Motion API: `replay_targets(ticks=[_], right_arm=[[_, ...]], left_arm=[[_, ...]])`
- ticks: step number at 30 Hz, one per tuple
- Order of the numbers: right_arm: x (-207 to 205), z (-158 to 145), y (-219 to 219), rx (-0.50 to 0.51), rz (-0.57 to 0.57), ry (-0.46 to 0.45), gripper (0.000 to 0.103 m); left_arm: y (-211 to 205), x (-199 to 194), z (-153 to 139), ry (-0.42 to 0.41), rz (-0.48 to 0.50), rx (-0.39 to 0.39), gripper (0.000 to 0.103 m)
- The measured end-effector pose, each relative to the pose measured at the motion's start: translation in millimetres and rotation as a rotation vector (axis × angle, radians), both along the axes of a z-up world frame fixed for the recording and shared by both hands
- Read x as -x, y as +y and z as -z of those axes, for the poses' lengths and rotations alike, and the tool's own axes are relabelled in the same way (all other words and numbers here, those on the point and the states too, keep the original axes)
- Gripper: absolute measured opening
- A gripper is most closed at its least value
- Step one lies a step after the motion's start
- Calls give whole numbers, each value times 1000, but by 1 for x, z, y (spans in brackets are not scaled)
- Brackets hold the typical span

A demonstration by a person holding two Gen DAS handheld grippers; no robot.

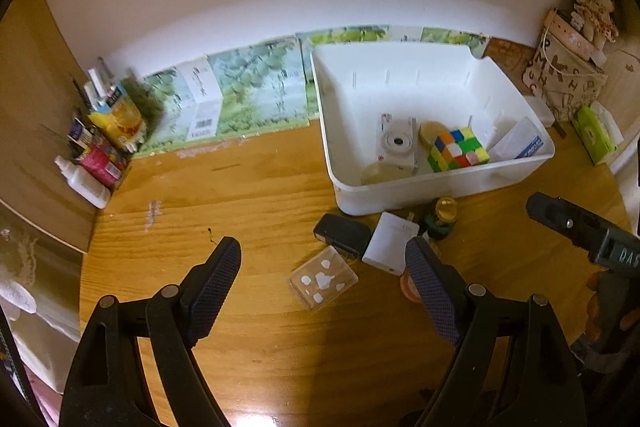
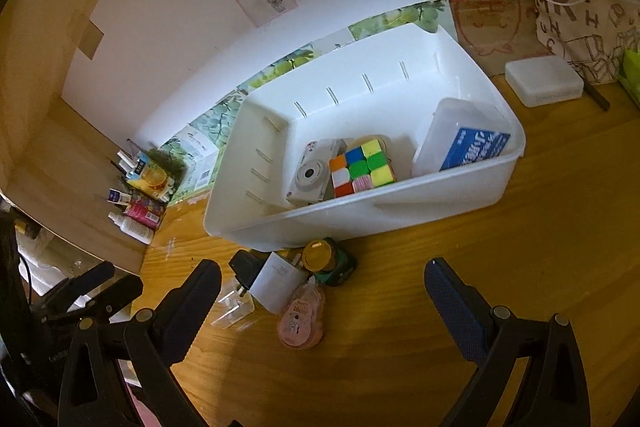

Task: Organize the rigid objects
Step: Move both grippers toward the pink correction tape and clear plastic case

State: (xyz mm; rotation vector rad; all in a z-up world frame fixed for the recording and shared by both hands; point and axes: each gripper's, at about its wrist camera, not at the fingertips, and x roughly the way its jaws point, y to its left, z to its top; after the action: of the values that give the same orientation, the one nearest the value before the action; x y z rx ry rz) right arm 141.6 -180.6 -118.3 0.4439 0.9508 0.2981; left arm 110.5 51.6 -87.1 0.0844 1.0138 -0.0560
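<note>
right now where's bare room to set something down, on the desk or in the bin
In the white bin, the back half is bare, behind the camera and Rubik's cube. The desk is bare left of the bin, up to the bottles. It is crowded just in front of the bin: black charger, white adapter, clear case, pink correction tape.

A: From the left hand-held gripper (image 1: 324, 267) we look steeply down and forward across the bench (image 1: 248, 195), close above it, toward the wall.

B: From the right hand-held gripper (image 2: 324, 287) we face likewise, nearer the white bin (image 2: 400, 203). We share that bin, its puzzle cube (image 2: 362, 167) and the small clutter before it.
</note>
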Motion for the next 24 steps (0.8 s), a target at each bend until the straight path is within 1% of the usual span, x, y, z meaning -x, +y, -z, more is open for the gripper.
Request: replay_targets(ticks=[11, 14, 18, 24], right_arm=[[23, 19, 27, 67, 44, -39, 102], [28, 24, 35, 85, 51, -55, 102], [33, 29, 46, 129, 44, -83, 102], [37, 39, 60, 177, 21, -97, 102]], left_arm=[[18, -17, 23, 113, 74, 19, 87], [21, -21, 29, 134, 91, 14, 87], [25, -28, 37, 150, 111, 5, 87], [25, -41, 52, 209, 139, 15, 87]])
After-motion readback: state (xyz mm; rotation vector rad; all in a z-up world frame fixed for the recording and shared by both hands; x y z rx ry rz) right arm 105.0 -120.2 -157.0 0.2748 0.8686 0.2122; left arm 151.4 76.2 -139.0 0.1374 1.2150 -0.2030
